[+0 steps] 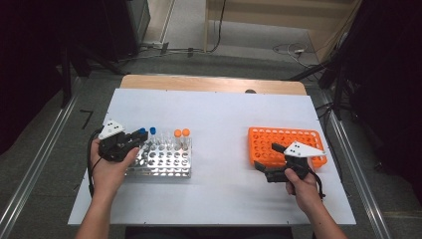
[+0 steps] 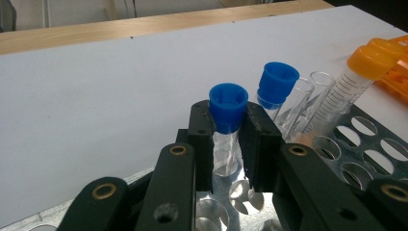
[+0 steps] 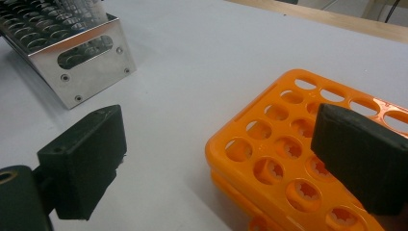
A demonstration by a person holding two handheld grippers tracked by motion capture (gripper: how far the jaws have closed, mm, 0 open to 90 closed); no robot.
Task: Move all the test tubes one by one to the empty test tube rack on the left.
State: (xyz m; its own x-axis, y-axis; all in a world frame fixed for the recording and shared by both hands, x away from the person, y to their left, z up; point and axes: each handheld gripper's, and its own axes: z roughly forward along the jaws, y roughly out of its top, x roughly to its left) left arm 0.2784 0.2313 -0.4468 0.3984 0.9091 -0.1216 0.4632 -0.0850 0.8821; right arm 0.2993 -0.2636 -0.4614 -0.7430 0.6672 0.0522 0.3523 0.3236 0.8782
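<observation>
Step in hand: I am judging this as lifting a blue-capped tube (image 2: pixel 226 120) out of the metal rack (image 1: pixel 164 162), most likely for transfer to the orange rack (image 1: pixel 278 142).
Left hand-held gripper (image 2: pixel 226 144): it is clamping the blue-capped tube just under the cap, one jaw on each side of the clear body.
Where the tube is: it is standing in a hole at the near left corner of the metal rack, leaning slightly in the left gripper view.
Doing it well: I am planning to pull straight up along the tube's own axis, so the body is not dragging on the hole's edge, and to keep the grip below the cap so the tube is not slipping through.
Right hand-held gripper (image 3: pixel 216 159): its jaws are standing wide apart with nothing between them, hovering at the near left corner of the orange rack.
Neighbours: a second blue-capped tube (image 2: pixel 276 84) is standing just beside the gripped one, then open clear tubes (image 2: pixel 315 94) and orange-capped tubes (image 1: pixel 181 134) farther along the row.
In the way: the second blue cap is sitting close to my right-hand jaw, so any sideways swing is risking a knock.
Table (image 1: pixel 219 114): the white surface between the two racks is lying bare.
</observation>
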